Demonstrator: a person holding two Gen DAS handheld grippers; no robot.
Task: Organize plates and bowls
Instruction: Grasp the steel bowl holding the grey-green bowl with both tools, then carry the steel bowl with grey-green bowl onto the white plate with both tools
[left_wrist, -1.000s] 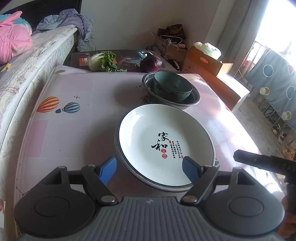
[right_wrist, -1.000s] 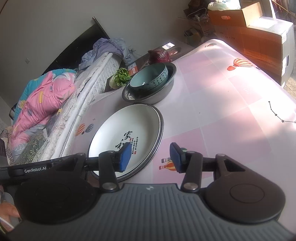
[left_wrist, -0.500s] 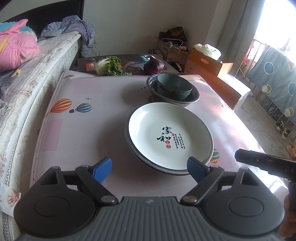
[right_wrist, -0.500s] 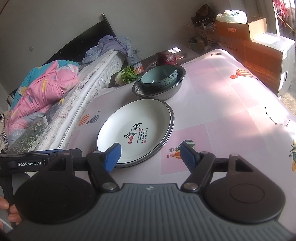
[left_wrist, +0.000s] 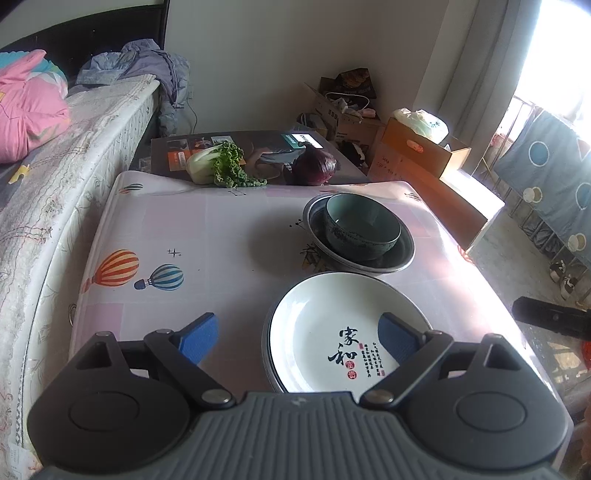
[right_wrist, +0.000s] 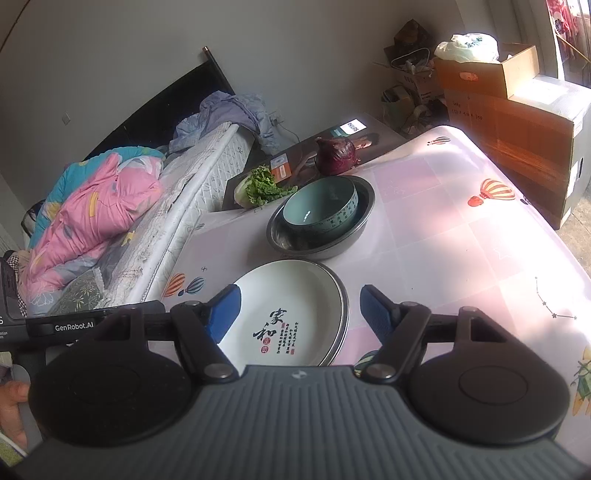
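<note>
Left fingers (left_wrist: 197, 338): standing wide apart and spreading further, pinching nothing; the left gripper (left_wrist: 299, 338) is hanging above the table with the white plate's left part showing between the blue pads.
Right fingers (right_wrist: 378, 312): spread apart, nothing pinched; the right gripper (right_wrist: 299, 310) is hovering over the near rim of the white plate.
White plate (left_wrist: 347, 332): lying flat on the table at its near right, printed with black characters and a red seal; it is sitting on top of at least one more plate, whose grey rim is peeking out beneath.
Teal bowl (right_wrist: 320, 208): sitting upright inside the metal basin (right_wrist: 284, 236), just beyond the plates, tucked toward the basin's far side.
Table (left_wrist: 221, 229): wearing a pink checked cloth with hot-air balloons printed on it.
Red cabbage (left_wrist: 314, 170): resting on a dark flat box past the far edge of the table.
Leafy greens (left_wrist: 221, 166): lying on that same box, left of the cabbage.
Bed (left_wrist: 55, 177): running along the table's left side, carrying a pink quilt (right_wrist: 92, 210).
Cardboard boxes (right_wrist: 517, 122): stacked off the far right corner.
</note>
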